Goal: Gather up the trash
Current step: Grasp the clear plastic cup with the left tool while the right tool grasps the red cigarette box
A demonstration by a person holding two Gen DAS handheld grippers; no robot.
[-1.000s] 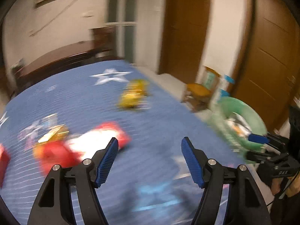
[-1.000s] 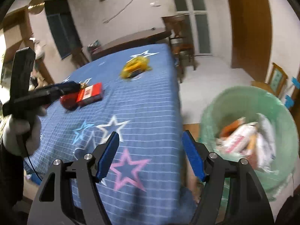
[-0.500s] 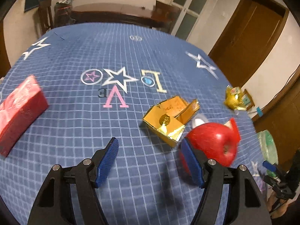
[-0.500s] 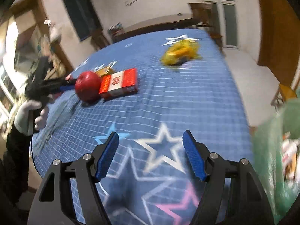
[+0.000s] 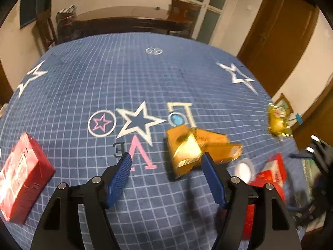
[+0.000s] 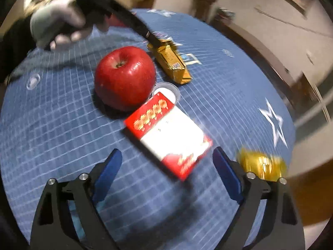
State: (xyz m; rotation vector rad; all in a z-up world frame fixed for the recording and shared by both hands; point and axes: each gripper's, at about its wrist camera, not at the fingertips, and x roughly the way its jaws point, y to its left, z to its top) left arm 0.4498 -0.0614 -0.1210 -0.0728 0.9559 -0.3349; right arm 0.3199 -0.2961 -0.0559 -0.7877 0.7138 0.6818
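A crumpled gold box [image 5: 187,148] lies on the blue star tablecloth [image 5: 124,73], just past my left gripper [image 5: 166,162], which is open with nothing between its fingers; the box touches the right fingertip's far side. In the right wrist view a red-and-white box [image 6: 166,135] lies beside a red apple [image 6: 124,77]. My right gripper [image 6: 166,156] hangs over the box's near end with its jaws opening; the box's corner sits between them, unpressed. The gold box [image 6: 170,60] lies behind, with the left gripper's fingers [image 6: 143,31] reaching it. A yellow wrapper [image 6: 262,164] lies at the right.
A red box [image 5: 20,177] rests at the cloth's left edge. A small white lid [image 6: 166,89] sits between apple and box. A gloved hand [image 6: 58,25] holds the left gripper. A dark wooden table [image 5: 133,20] stands behind; a blurred greenish bin [image 5: 310,173] shows at far right.
My right gripper rolled and swung from the bin side across the cloth to the apple and red-and-white box, jaws wider. The left view slid, bringing the gold box to its right fingertip.
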